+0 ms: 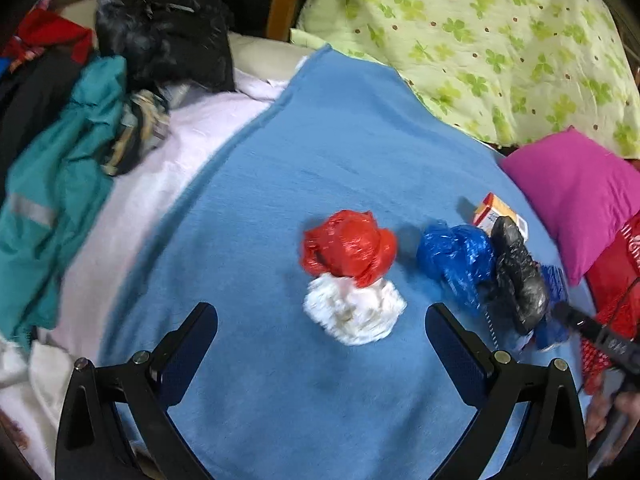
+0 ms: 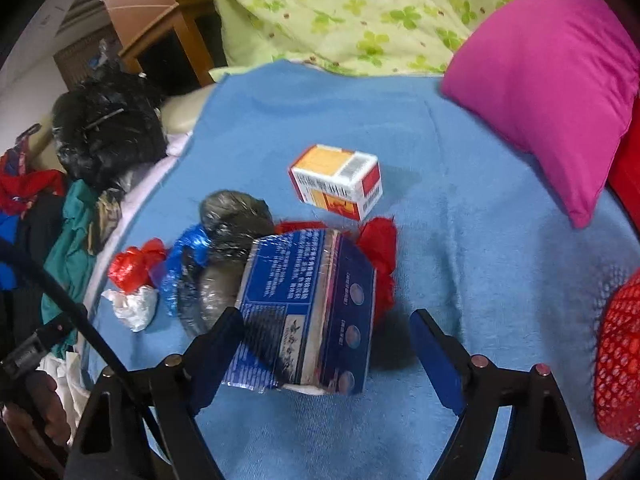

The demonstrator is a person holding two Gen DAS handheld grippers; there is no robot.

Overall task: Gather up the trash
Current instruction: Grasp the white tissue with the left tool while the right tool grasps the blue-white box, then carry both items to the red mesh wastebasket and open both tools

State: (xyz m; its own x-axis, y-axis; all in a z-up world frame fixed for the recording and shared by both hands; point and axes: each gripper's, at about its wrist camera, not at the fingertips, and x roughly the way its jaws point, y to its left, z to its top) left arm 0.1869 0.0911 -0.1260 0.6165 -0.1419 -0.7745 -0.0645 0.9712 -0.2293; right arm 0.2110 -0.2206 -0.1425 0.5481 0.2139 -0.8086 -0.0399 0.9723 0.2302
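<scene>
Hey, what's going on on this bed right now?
A person with a gripper in each hand is collecting trash off a blue blanket. The left gripper is open, near a white wad and a red bag. The right gripper is open around a blue box, not gripping it.

Bare blue blanket point(image 1: 320, 152) beyond crowded trash; pink pillow point(image 2: 552, 92) rightward.

Five crumpled plastic bags point(image 1: 350, 246), two boxes point(image 2: 336, 180), one pink pillow point(image 2: 548, 88).
</scene>
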